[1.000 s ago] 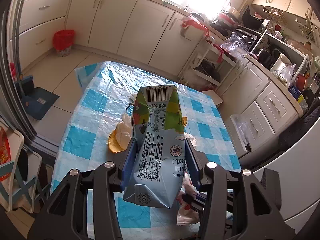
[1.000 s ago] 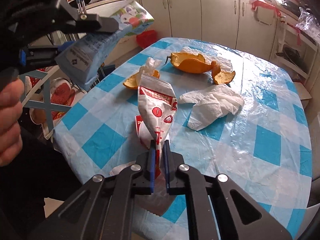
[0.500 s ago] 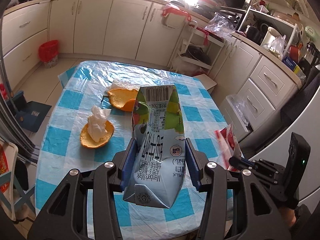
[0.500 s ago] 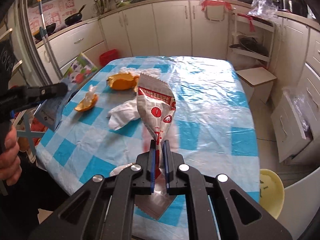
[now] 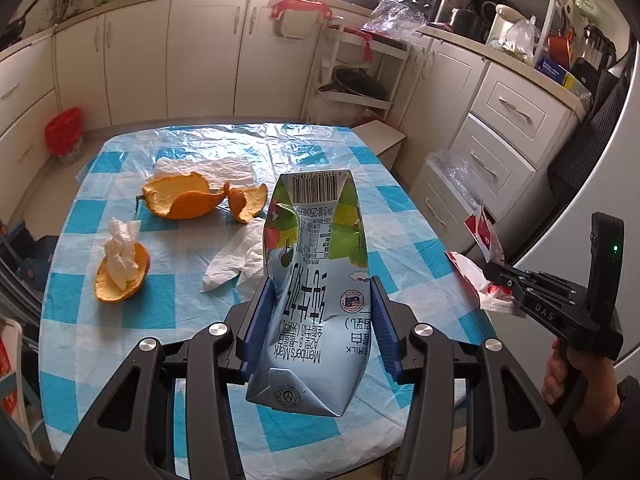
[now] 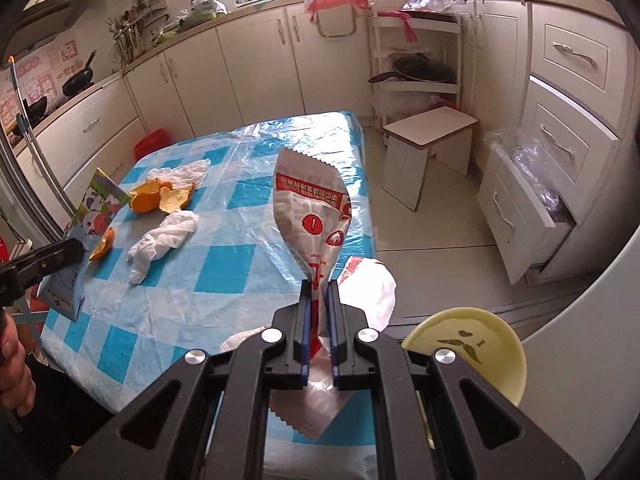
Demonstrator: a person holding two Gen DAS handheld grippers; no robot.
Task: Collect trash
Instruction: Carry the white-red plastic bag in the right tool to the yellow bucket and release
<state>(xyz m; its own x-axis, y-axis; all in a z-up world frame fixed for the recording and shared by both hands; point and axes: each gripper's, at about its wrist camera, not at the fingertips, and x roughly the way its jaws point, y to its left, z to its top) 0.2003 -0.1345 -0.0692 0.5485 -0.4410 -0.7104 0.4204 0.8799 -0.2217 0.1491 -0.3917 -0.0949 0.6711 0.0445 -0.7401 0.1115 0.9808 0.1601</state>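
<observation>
While claws (image 5: 320, 300) (image 6: 319, 292) grip trash, table edge (image 6: 366, 184) near

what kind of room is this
A home kitchen, most likely: cream cabinets line the walls, woks sit on the counter, and a table in a checked cloth holds orange peel.

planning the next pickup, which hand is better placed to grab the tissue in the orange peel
Neither yet: the left tool grips the milk carton, the right tool the snack wrapper. Once emptied, left; the tissue in the peel lies on its side.
</observation>
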